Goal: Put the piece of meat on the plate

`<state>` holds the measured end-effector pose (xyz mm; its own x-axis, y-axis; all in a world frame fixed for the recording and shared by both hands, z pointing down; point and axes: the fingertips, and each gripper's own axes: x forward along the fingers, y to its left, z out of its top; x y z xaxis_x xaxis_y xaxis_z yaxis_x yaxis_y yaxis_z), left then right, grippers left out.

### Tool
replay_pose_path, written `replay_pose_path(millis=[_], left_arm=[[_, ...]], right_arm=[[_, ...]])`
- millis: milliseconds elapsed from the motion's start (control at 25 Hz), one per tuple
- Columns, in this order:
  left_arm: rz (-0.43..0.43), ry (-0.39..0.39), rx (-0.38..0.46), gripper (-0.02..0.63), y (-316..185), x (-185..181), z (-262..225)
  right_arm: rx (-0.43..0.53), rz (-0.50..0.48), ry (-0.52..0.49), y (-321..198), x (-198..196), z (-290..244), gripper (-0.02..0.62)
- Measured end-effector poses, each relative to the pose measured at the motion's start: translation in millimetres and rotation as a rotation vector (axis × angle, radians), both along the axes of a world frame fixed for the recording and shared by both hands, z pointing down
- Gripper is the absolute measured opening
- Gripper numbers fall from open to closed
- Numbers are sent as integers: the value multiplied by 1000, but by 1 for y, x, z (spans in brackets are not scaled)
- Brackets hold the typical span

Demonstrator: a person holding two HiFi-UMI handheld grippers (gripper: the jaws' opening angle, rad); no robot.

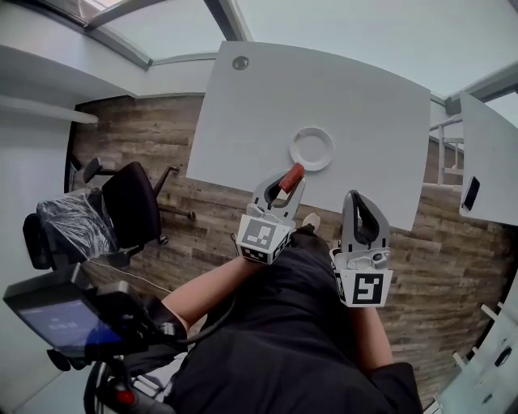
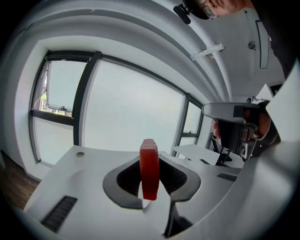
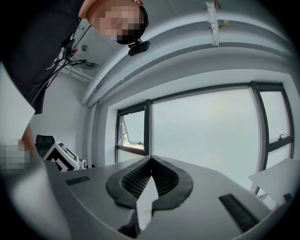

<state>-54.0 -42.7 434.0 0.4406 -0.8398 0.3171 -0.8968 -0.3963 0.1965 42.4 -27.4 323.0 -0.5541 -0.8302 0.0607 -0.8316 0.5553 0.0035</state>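
Currently we are at the carry step. The left gripper (image 1: 281, 191) pinches the piece of meat (image 1: 292, 175) just short of the plate (image 1: 312, 149). The right gripper (image 1: 359, 207), farther from the plate, has its jaws pressed together on nothing. Next we should centre the meat over the plate, lower it and release.

head view: from above the person, facing steeply down; white table (image 1: 324, 89) and wood floor (image 1: 154, 137) far below, left gripper (image 1: 287, 183) and right gripper (image 1: 355, 196) nearer. each gripper view: close behind its own jaws, roughly level, facing the windows (image 2: 131, 112). both share those windows and the head camera (image 2: 183, 10) overhead.
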Motion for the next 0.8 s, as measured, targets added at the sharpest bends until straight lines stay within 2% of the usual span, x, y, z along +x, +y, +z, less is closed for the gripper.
replay_pose_path(millis=[160, 320, 520, 800], left_arm=[[24, -11, -5, 95, -16, 10, 11], [13, 1, -39, 95, -26, 19, 25], [-2, 2, -58, 95, -39, 29, 41], [11, -33, -109, 95, -47, 32, 78]], right_arm=[[-12, 4, -9, -5, 4, 2, 6], [-29, 15, -23, -13, 10, 7, 6], [42, -50, -2, -17, 5, 6, 6], [-48, -48, -64, -25, 5, 18, 6]])
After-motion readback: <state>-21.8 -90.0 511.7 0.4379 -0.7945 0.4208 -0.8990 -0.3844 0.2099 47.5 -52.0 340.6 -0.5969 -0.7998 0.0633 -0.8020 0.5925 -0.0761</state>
